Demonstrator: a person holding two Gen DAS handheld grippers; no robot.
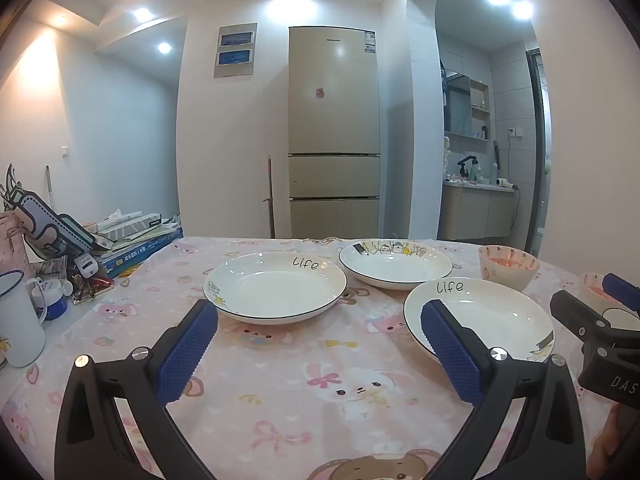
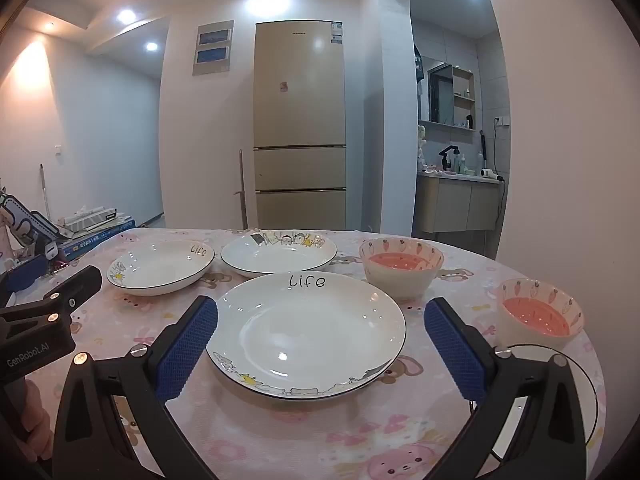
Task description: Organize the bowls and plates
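Clearly, both grippers were held above the table (image 2: 304,432) with their jaws spread wide and nothing between the blue pads. The left gripper (image 1: 318,354) pointed a little downward over the pink cloth (image 1: 288,400); between its fingers only the cloth was seen. Its right pad (image 1: 452,354) covered in the picture the near edge of the near plate (image 1: 492,320), but whether it touched the plate I could not tell. The right gripper (image 2: 320,350) was aimed at this same plate (image 2: 308,328), which lay between its two fingers in the view, not gripped.

Three white plates with dark rims stood on the cloth, well apart from the grippers' pads. The near plate carried the word "life" and small animals on its rim. The left plate (image 1: 275,286) also had the word "life". The far plate (image 1: 396,262) had cartoon figures on its far rim and lay just beside the other two. Right of the plates stood two bowls with carrot pattern and orange inside: the far bowl (image 2: 401,266) and the near bowl (image 2: 538,312). Under the right finger of the right gripper, part of one more plate (image 2: 576,396) was visible at the table edge.

At the left edge lay books (image 1: 140,246) and a white mug (image 1: 18,320). Behind the table stood a beige fridge (image 1: 334,132).
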